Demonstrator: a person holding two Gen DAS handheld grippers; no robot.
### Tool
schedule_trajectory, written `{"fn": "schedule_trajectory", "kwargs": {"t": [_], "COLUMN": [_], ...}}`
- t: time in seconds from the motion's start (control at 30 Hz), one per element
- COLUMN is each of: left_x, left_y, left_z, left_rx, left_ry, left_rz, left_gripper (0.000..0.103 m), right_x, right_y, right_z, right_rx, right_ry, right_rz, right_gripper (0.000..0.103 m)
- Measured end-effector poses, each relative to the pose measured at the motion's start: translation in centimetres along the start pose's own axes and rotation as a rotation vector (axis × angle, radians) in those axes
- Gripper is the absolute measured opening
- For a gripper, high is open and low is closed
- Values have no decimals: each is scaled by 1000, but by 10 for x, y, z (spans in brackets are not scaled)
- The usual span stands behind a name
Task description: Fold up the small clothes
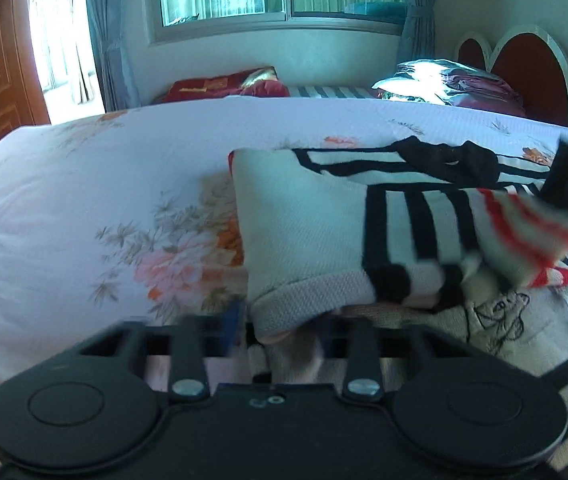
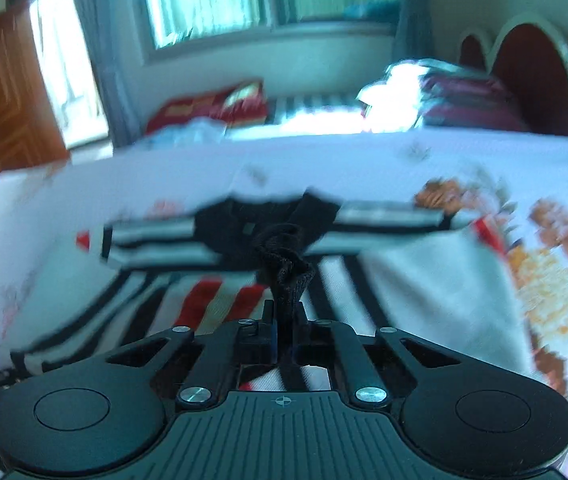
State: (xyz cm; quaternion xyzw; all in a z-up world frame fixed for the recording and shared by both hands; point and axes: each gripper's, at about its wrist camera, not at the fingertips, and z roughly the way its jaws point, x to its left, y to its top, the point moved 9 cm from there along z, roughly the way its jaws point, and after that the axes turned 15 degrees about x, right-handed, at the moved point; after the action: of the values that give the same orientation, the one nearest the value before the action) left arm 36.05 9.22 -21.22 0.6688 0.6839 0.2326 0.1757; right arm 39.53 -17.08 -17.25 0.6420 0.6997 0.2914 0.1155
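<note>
A white sweater [image 1: 304,232] with black and red stripes is seen lying on the flowered bedspread [image 1: 83,200], filling the centre and right of the left wrist frame. The hem of the sweater is pinched by the left gripper [image 1: 284,344] at the lower centre, its fingers pressed together on the fabric. In the right wrist frame, which is blurred, the black collar [image 2: 284,248] is clamped between the fingers of the right gripper [image 2: 284,320] at the centre. A red headboard [image 1: 532,72] is seen at the upper right.
</note>
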Motion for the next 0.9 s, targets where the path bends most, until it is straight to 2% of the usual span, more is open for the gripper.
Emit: {"fn": "schedule_trajectory", "kwargs": {"t": [0.07,0.1,0.2,0.33,0.4,0.47,0.5,0.53,0.57,0.6,0.63,0.67,0.83,0.87,0.9], "left_x": [-3,-7,-9,-1,2,6,9,12,15,19,23,27,31,29,26], "left_y": [2,1,-2,-3,-4,-5,-6,-7,-8,-6,-4,-1,27,34,41], "left_z": [-3,-5,1,6,3,-2,-4,-7,-12,-19,-26,-32,-25,-19,-13], "left_rx": [-20,-34,-9,20,40,66,94,119,126,113,92,76,74,75,73], "left_ry": [-3,-2,-6,-54,-69,-98,-101,-108,-125,-133,-128,-127,-205,-211,-212], "left_rz": [3,22,16,-37,-26,-24,-26,-30,-35,-43,-54,-66,-177,-191,-199], "left_gripper": [21,21,18,18,22,29,32,40,51,58,66,68,64,64,63], "right_x": [-18,-27,-48,-55,-62,-67,-70,-73,-77,-81,-85,-88,-91,-89,-88], "right_y": [7,7,-6,-26,-29,-28,-28,-28,-28,-28,-28,-27,-26,-25,-23], "right_z": [-13,-12,8,32,29,22,18,14,9,4,0,-1,13,16,19], "right_rx": [-55,-54,50,134,129,123,119,113,105,90,83,85,122,124,124], "right_ry": [-63,-93,-63,-96,-71,-42,-42,-41,-39,-37,-33,-28,-8,-1,6], "right_rz": [4,7,63,61,84,105,104,102,107,118,126,131,164,169,170], "right_gripper": [5,5,5,6,7,21,35,55,63,68,68,67,67,65,55]}}
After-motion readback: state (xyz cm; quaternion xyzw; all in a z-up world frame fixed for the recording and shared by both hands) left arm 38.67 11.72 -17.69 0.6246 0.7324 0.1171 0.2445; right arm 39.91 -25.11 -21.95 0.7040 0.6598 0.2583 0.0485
